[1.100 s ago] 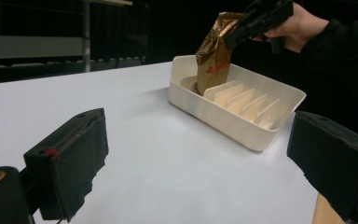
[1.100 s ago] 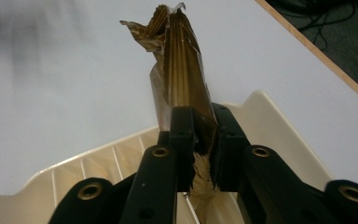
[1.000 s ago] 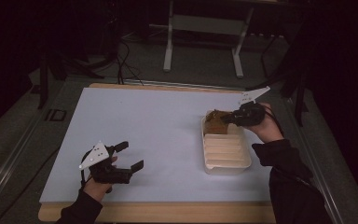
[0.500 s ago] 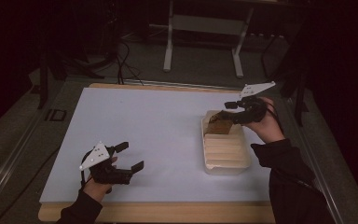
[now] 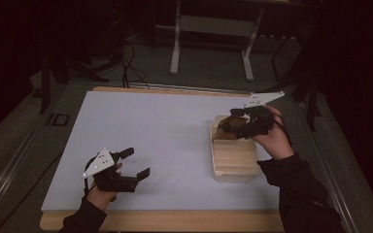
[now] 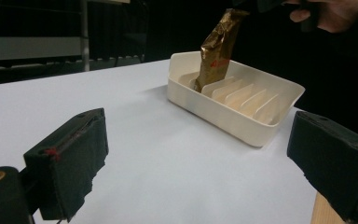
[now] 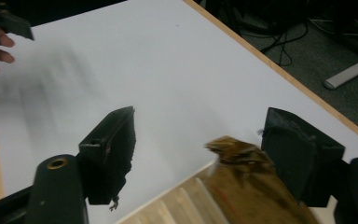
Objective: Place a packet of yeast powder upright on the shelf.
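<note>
At the near left, the left gripper [image 5: 133,162] rests low over the white table [image 5: 165,131], held level and pointing right, jaws spread wide with nothing between them. A broad bare stretch of table lies open between it and the tray, and the wooden near edge sits just behind the hand. At the right, one cream slotted tray [image 5: 235,160] stands close to the right edge. One brown packet [image 6: 216,49] stands tilted in its far slot. Above it the right gripper [image 5: 230,125] points left; its jaws have just been opening, parted beside the packet's top, pads not pressing it.
</note>
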